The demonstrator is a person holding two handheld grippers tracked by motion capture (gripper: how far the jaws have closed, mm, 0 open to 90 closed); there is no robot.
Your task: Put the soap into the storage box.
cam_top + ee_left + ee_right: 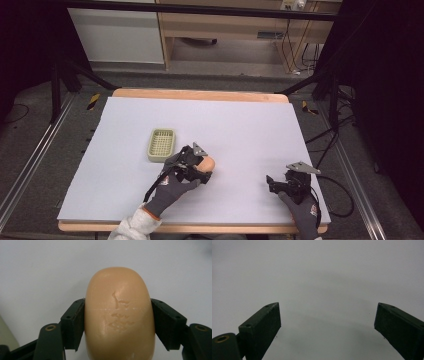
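Gripping a smooth, rounded, peach-coloured bar of soap (119,315) between both black jaws of the left gripper (119,322), pads pressing flat against its two long sides. Showing shallow stamped marks on the soap's upper face in the left gripper view. Sitting, in the high view, just right of table centre, with the left gripper (200,167) closing on the soap (207,163) at roughly 5 o'clock from the pale green, rectangular, slotted plastic soap tray (161,145). Lying near the tray but apart from it, a strip of bare surface showing between them. Possibly resting on the surface rather than lifted; shadow and angle not settling this from above.

Covering the table, a pale lilac-white sheet (240,125) with a light wooden edge (200,94) showing at 12 o'clock.

Holding the right gripper (280,186) spread wide, both black jaws standing well apart in the right gripper view with nothing but bare sheet between them (327,322). Hovering or resting at about 3 o'clock from the soap, well apart from it, near the table's near-right corner.

Wearing dark grey gloves on both hands, left hand (170,192) entering from 6 o'clock with a white sleeve (134,227) behind it.
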